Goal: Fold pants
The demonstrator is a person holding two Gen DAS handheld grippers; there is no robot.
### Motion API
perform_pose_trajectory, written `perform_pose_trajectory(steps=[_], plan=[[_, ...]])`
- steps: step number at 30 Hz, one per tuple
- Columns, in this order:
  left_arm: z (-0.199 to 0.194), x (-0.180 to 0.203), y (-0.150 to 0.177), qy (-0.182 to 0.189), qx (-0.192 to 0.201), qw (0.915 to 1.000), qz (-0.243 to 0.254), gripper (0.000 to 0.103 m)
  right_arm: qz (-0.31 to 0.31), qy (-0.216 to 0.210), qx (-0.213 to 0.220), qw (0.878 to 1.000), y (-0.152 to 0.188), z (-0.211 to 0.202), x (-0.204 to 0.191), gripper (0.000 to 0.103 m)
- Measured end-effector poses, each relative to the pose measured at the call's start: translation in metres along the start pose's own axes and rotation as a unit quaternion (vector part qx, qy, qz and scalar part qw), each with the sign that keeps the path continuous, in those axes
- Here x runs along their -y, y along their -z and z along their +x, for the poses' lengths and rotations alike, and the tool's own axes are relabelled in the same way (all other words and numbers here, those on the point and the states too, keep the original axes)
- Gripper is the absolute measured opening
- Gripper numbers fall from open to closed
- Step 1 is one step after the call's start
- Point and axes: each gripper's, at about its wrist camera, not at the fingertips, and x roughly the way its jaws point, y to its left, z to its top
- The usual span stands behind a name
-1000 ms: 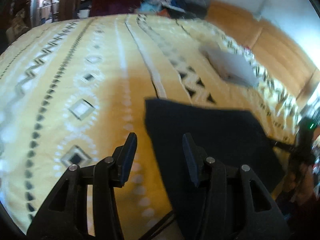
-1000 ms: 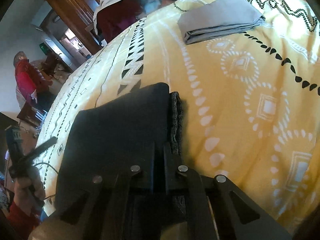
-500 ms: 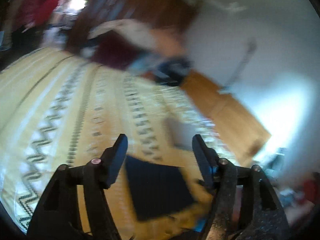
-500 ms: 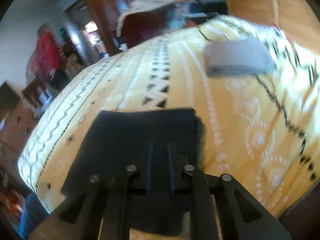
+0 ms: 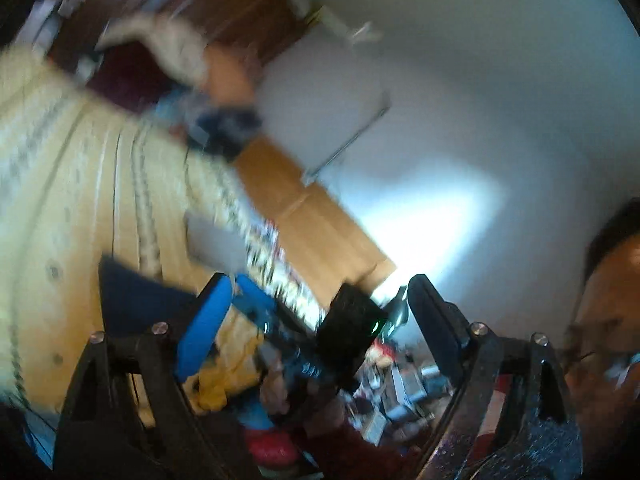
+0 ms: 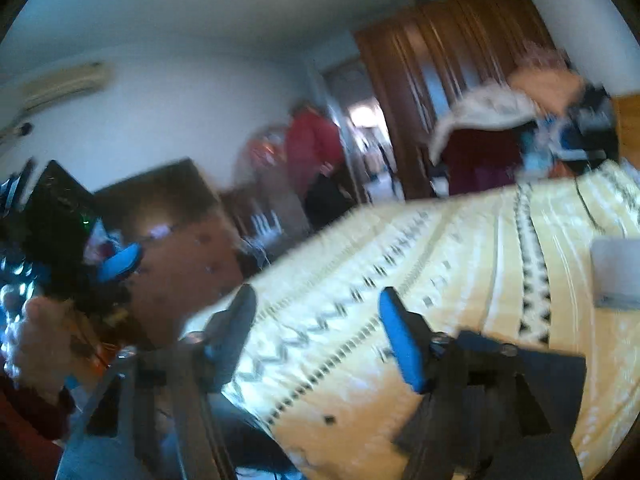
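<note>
yellow patterned bedspread (image 6: 460,280) stretches ahead of your right gripper (image 6: 318,332), both it and your left gripper (image 5: 316,320) gaping empty, while the dark folded pants (image 5: 136,300) lie left of the left fingers, soft, light, floppy, best pinched at a folded edge.

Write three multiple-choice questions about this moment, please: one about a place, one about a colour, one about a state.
1. Where do the dark pants lie?
A. On the yellow bedspread
B. On the floor
C. In the wardrobe

2. What colour is the other folded cloth on the bed?
A. Red
B. Grey
C. Green

3. How is the right gripper?
A. Shut on the pants
B. Shut on nothing
C. Open

Answers: 1 A, the pants rest flat on the patterned cover. 2 B, it looks pale grey. 3 C, its fingers stand wide apart with bedspread showing between them.
</note>
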Motion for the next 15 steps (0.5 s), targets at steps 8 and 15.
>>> perform_pose_trajectory(steps=[8,15], plan=[[-0.047,0.039,-0.016,0.027,0.059,0.9979,0.003,0.091,-0.033,0.016,0.097,0.995,-0.064,-0.069,-0.045,0.077],[-0.025,0.037,-0.013,0.039,0.022,0.9990,0.009,0.097,-0.058,0.096,0.229,0.967,-0.139,-0.186,-0.056,0.082]])
